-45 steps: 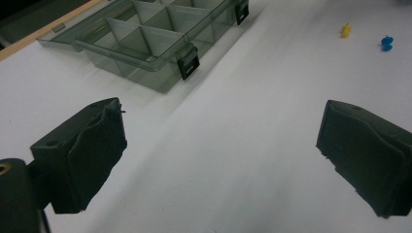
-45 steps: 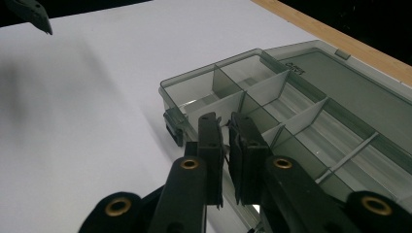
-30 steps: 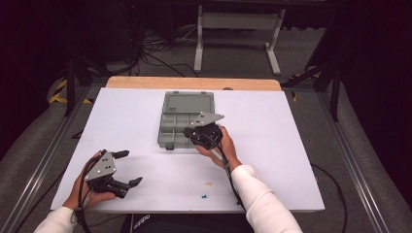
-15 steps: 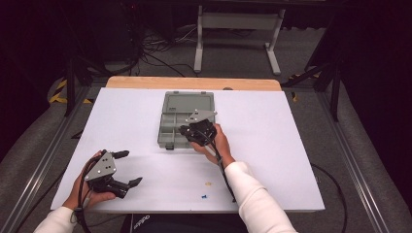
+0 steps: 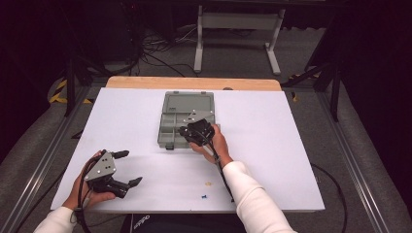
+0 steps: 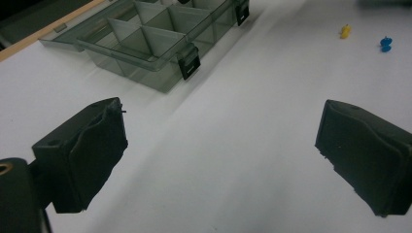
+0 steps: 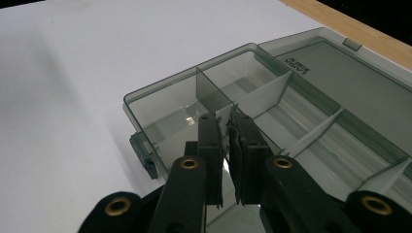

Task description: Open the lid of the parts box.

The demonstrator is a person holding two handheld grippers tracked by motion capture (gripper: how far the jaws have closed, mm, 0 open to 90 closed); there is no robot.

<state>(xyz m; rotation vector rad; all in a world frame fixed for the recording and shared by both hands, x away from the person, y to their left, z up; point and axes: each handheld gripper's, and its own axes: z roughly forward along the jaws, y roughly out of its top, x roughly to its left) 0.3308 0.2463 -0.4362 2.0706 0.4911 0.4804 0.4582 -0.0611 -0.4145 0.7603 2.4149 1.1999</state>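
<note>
1 smoky-grey compartment box (image 5: 187,119), lid flat open; right tongs (image 7: 227,127) pinched above it, left tongs (image 6: 221,150) wide.

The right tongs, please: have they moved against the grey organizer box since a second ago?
Yes. The right tongs slid left over the grey organizer box, from its near right corner toward the middle of its front compartments.

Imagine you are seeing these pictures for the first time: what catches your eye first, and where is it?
The open grey compartment box sits at the middle of the white table, its lid laid back toward the far edge. The right gripper hangs over the box's near compartments with its jaws almost together. The left gripper rests at the table's near left with jaws wide apart, and a yellow pushpin and a blue pushpin lie near the front edge.
</note>
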